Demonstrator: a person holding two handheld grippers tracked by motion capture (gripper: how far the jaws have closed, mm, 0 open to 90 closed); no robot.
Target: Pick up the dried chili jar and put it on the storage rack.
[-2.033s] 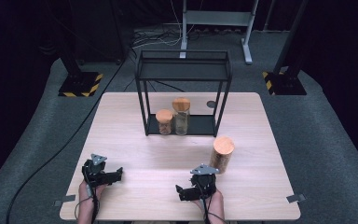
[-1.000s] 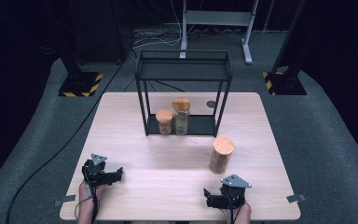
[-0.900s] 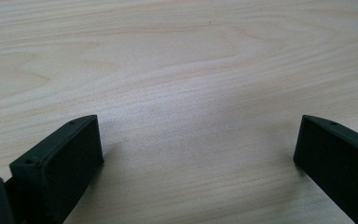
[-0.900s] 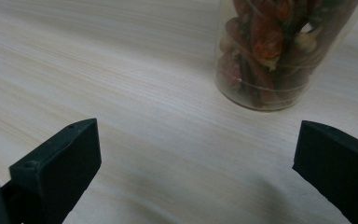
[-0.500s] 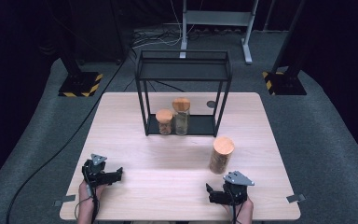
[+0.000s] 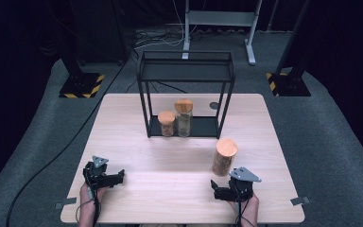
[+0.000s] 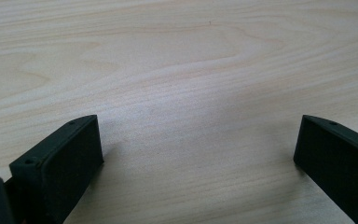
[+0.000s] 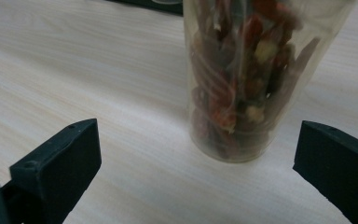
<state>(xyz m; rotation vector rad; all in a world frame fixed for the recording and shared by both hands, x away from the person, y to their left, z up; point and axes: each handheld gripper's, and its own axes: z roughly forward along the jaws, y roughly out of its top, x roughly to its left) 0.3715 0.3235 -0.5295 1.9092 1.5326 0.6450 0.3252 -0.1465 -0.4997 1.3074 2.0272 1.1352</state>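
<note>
— Pale wood counter (image 6: 137, 142); where's the jar (image 6: 224, 156)?
— Upright, just beyond the right hand-held gripper (image 6: 216, 188), whose jaws gape wide.
— Left hand-held gripper (image 6: 118, 177)?
— Released too, well apart from it.

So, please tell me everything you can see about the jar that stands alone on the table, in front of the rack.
The jar is a tall clear cylinder, glass or plastic, with a round wooden-looking lid. It holds dried red and brown pieces with pale bits. It stands upright on the wooden table, in front of the black rack. The open right gripper faces it, fingers apart and not touching.
</note>
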